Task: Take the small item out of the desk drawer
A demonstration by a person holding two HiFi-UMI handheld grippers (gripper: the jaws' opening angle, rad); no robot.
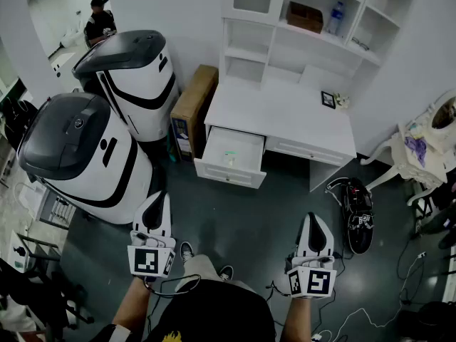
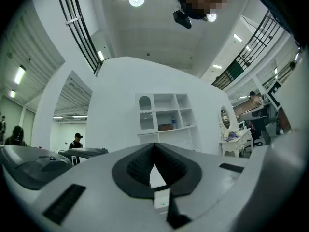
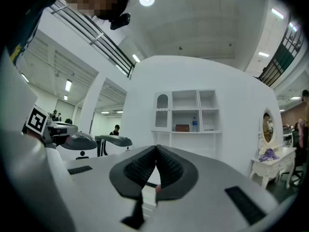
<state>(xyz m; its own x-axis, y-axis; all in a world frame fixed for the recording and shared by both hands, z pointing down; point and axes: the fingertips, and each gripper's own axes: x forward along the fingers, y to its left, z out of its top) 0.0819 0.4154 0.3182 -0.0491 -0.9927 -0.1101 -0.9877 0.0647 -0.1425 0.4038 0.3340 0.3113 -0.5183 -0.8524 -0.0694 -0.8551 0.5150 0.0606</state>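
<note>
A white desk (image 1: 285,116) stands against the far wall, its left drawer (image 1: 229,155) pulled open. A small greenish item (image 1: 229,153) lies inside the drawer. My left gripper (image 1: 155,204) is held low at the left, well short of the desk, its jaws shut with nothing between them. My right gripper (image 1: 314,226) is at the right, also shut and empty. In the left gripper view the left gripper (image 2: 154,146) points at the desk and its shelf unit (image 2: 164,117). The right gripper (image 3: 155,149) in its own view faces the same shelf unit (image 3: 186,112).
Two large white-and-black machines (image 1: 92,148) stand left of the desk, a cardboard box (image 1: 192,105) between them and it. A black device with cables (image 1: 358,216) lies on the floor at right. A white side table (image 1: 420,148) is far right. A person (image 1: 100,21) stands in the background.
</note>
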